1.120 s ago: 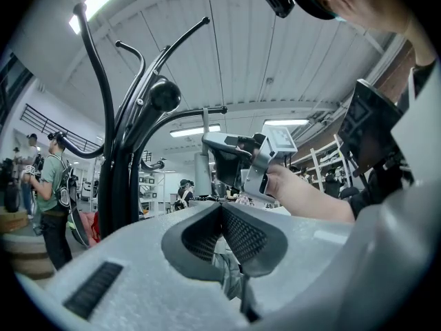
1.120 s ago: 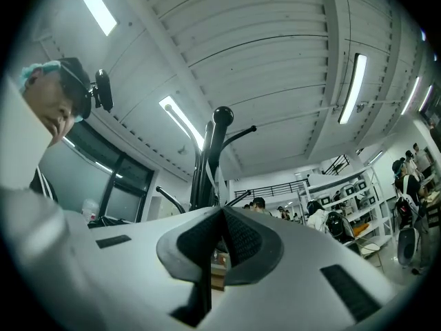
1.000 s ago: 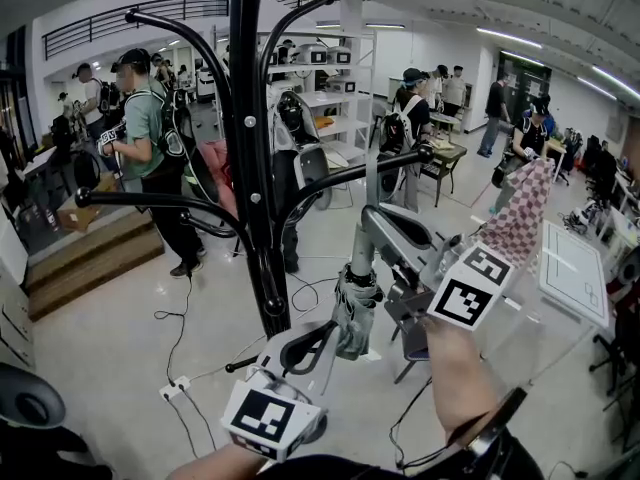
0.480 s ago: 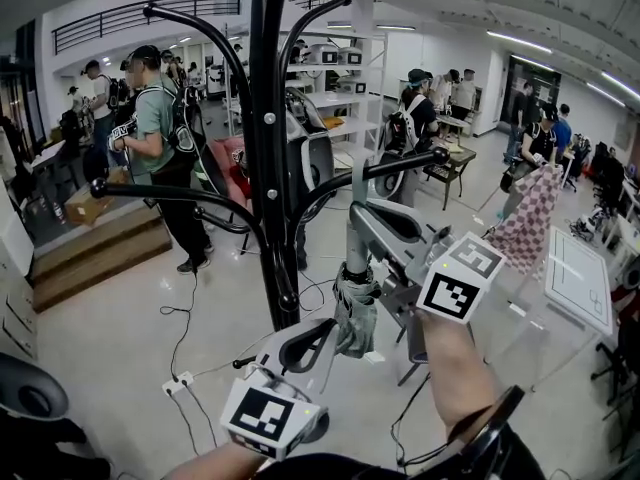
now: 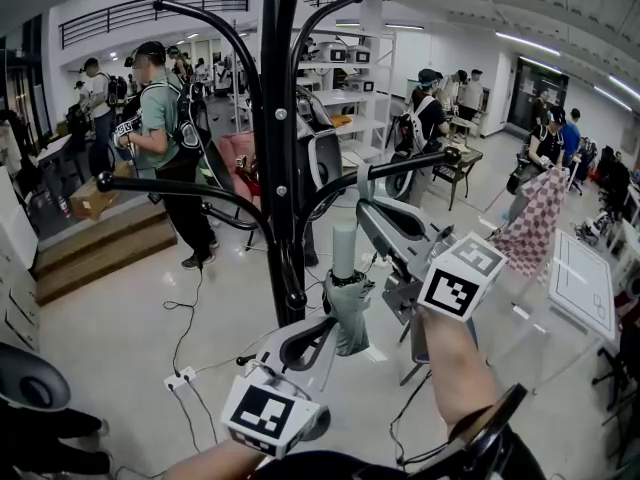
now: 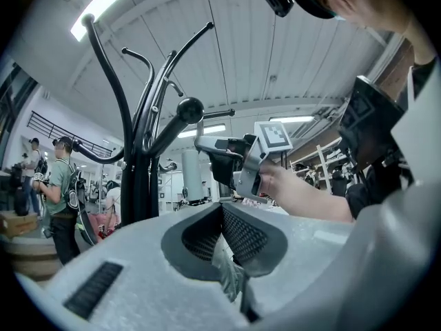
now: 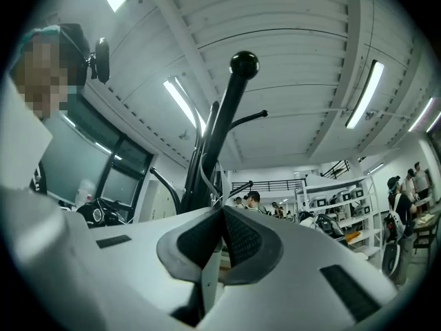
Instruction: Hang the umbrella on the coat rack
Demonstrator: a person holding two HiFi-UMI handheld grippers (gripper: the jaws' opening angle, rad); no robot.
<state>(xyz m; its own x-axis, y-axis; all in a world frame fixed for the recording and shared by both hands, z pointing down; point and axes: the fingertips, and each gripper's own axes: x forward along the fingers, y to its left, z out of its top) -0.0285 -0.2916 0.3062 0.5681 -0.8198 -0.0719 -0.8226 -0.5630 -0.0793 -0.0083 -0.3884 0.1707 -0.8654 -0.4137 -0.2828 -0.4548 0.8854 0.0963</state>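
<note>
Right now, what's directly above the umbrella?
A coat rack arm crosses above the umbrella. Whether its strap, held in the right gripper, loops over that arm cannot be seen.

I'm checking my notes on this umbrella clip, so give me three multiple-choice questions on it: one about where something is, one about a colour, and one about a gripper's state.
1. In the head view, where is the umbrella relative to the coat rack pole?
A. Left of it.
B. Right of it, under a ball-tipped branch.
C. Flat on the floor.

2. What colour is the coat rack?
A. White.
B. Red.
C. Black.

3. What is the left gripper doing?
A. Open and empty.
B. Shut on the umbrella's fabric.
C. Shut on a rack branch.

Answers:
1 B: the folded umbrella is held upright to the right of the pole, beneath that branch.
2 C: the pole and branches are all black.
3 B: the left gripper view shows grey-green fabric pinched between its closed jaws.
</note>
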